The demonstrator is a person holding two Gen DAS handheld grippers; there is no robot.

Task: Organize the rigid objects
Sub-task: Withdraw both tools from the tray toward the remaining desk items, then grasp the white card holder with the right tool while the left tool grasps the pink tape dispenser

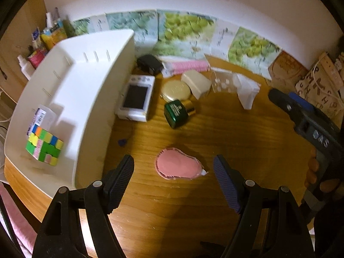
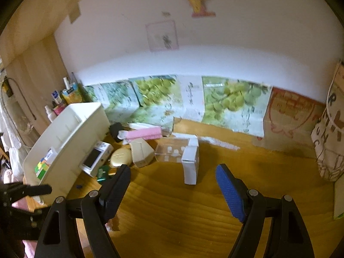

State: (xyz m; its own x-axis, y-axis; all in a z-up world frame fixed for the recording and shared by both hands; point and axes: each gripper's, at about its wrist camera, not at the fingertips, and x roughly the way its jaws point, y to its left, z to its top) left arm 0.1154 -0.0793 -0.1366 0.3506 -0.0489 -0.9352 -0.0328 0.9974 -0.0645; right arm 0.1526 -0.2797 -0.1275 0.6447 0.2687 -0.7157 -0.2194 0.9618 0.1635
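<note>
My left gripper (image 1: 173, 169) is open and empty, its jaws either side of a flat pink pad (image 1: 178, 166) on the wooden table. A white bin (image 1: 90, 81) at the left holds a colour cube (image 1: 44, 147) and a small white box (image 1: 42, 116). Beside the bin lie a white device with a dark screen (image 1: 136, 99), a gold compact (image 1: 175, 90), a green jar (image 1: 177, 112), a cream box (image 1: 196, 83), a clear case (image 1: 223, 81) and a white carton (image 1: 247, 94). My right gripper (image 2: 173, 182) is open and empty above bare table, near the white carton (image 2: 190, 167).
A pink brush (image 1: 187, 66) and a black pouch (image 1: 150, 64) lie at the back. Grape-print boxes (image 2: 225, 101) and a cardboard box (image 2: 290, 116) line the wall. Bottles (image 1: 51, 32) stand behind the bin. A printed bag (image 2: 331, 129) stands at the right.
</note>
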